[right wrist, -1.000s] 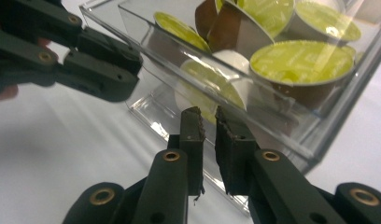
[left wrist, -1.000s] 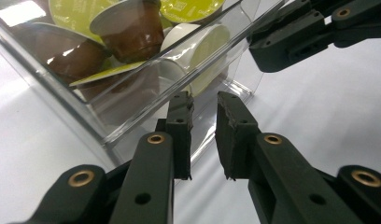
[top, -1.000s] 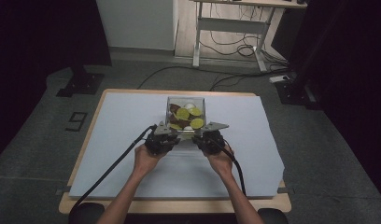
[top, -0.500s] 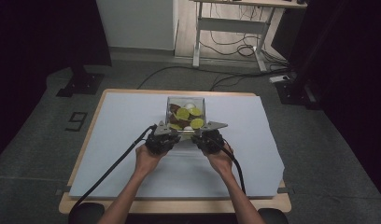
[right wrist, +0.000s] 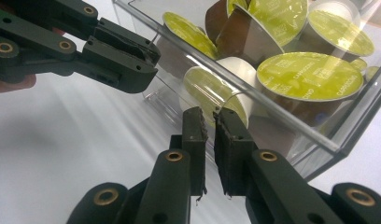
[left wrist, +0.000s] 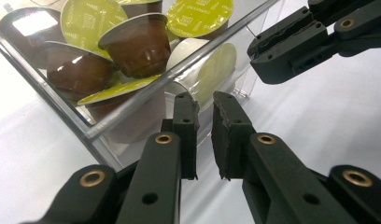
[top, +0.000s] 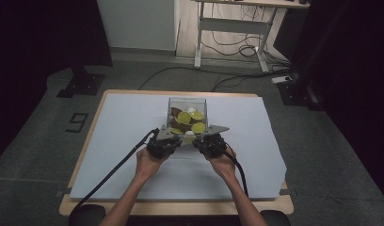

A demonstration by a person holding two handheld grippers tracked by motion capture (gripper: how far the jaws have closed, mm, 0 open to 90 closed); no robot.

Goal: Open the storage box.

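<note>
Bench (top: 124,122): wooden top under a pale blue-white sheet, standing on a grey floor with a "9" mark (top: 77,122) to its left.

Clear plastic box (top: 187,104): square, open-topped, see-through walls, sitting mid-bench just ahead of my two hands. It is loaded with coffee capsules (left wrist: 137,39) lying at all angles.

Capsules: brown cups and a few white ones (right wrist: 216,86), each sealed with a lime-green foil lid. One lid (right wrist: 310,74) reads "CAPPUCCINO" around its edge (the smaller print on the others is too blurred for me to read).

My left tool (left wrist: 205,119): held at the near left corner of the box, jaws nearly closed with a narrow gap between them, nothing in them; the tips sit against or just beside the clear wall, I cannot tell which.

My right tool (right wrist: 209,128): at the near right corner, jaws likewise a slim gap apart and empty, tips close to the box wall below the rim.

Both tools carry grey three-cornered plates, and black cables trail back off the bench.
</note>
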